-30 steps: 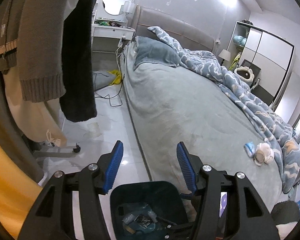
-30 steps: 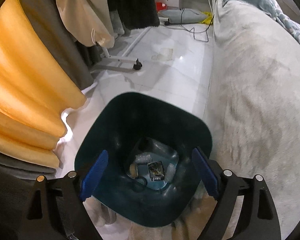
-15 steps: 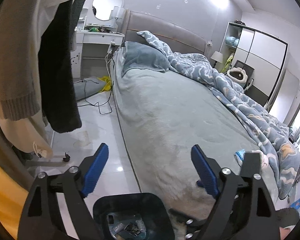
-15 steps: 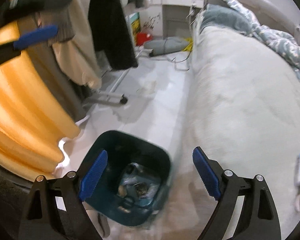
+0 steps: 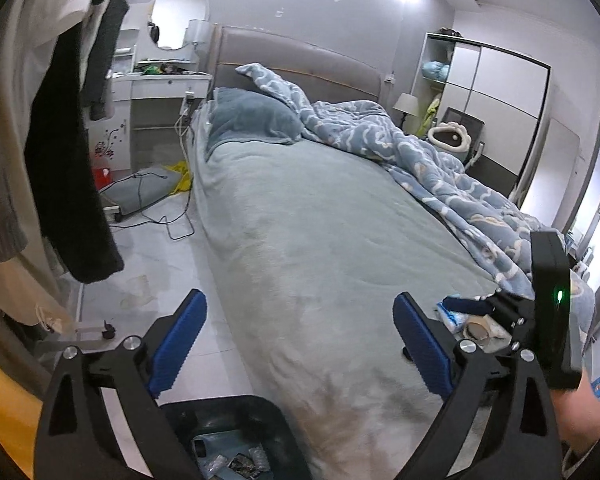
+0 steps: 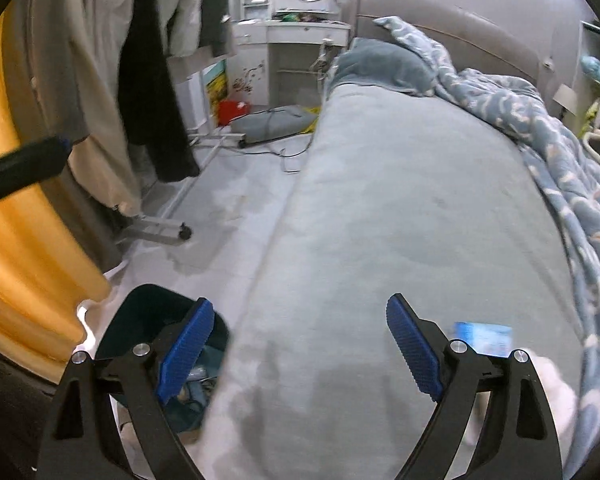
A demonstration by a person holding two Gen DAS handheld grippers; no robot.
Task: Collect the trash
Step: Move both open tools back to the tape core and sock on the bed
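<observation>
No writing is legible anywhere. At left, hanging clothes [image 5: 72,152] and a white tiled floor [image 5: 172,264]; a dark teal plastic trash bin [image 5: 236,432] holding wrappers stands beside a grey-blanketed bed [image 5: 320,240]. The left gripper [image 5: 298,344] is opening, empty; the right gripper [image 6: 300,352] is spread, empty, near a blue-and-white packet [image 6: 484,338] on the bed.

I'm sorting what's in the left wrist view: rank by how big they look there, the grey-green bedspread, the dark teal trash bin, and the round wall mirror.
1. Grey-green bedspread, largest by far.
2. Dark teal trash bin, partly cut off and nearest the camera.
3. Round wall mirror, smallest, but far away.
</observation>
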